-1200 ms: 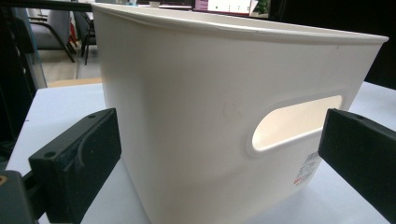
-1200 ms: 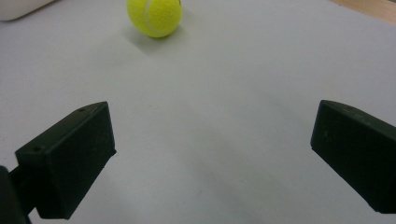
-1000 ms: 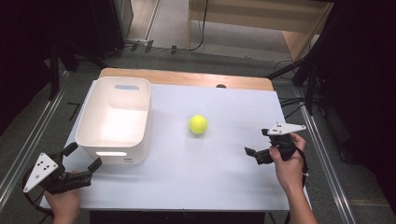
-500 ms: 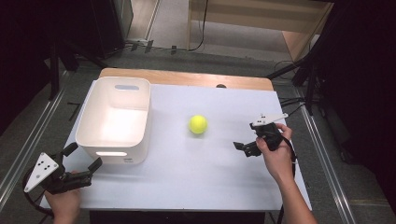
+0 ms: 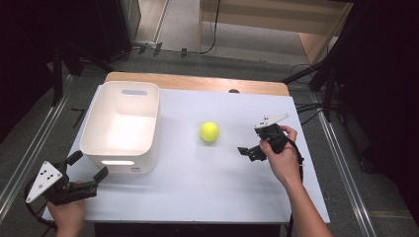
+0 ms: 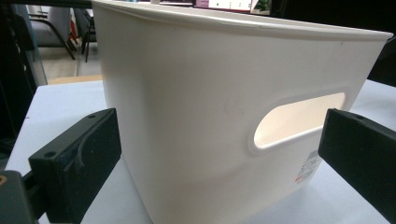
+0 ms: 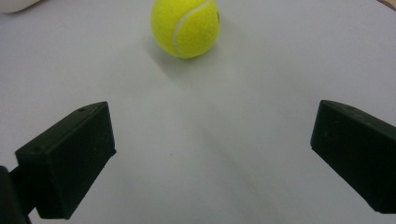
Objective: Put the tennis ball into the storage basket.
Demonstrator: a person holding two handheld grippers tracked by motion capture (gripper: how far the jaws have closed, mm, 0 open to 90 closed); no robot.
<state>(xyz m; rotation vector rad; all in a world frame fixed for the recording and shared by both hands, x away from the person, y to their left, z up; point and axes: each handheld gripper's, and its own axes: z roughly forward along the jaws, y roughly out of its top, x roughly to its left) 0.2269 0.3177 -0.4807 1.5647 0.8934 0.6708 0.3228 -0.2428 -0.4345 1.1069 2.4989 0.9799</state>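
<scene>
I see one ball (image 5: 209,131) mid-table, bare white top all round it. My right gripper (image 5: 248,150) sits just right of it, jaws apart. One white bin (image 5: 121,128) stands left. My left gripper (image 5: 88,167), jaws apart, waits at the bin's near wall by the table (image 5: 197,182) edge. Dark floor surrounds.

High view overlooks the table (image 5: 197,197); tool views sit low, close.
</scene>
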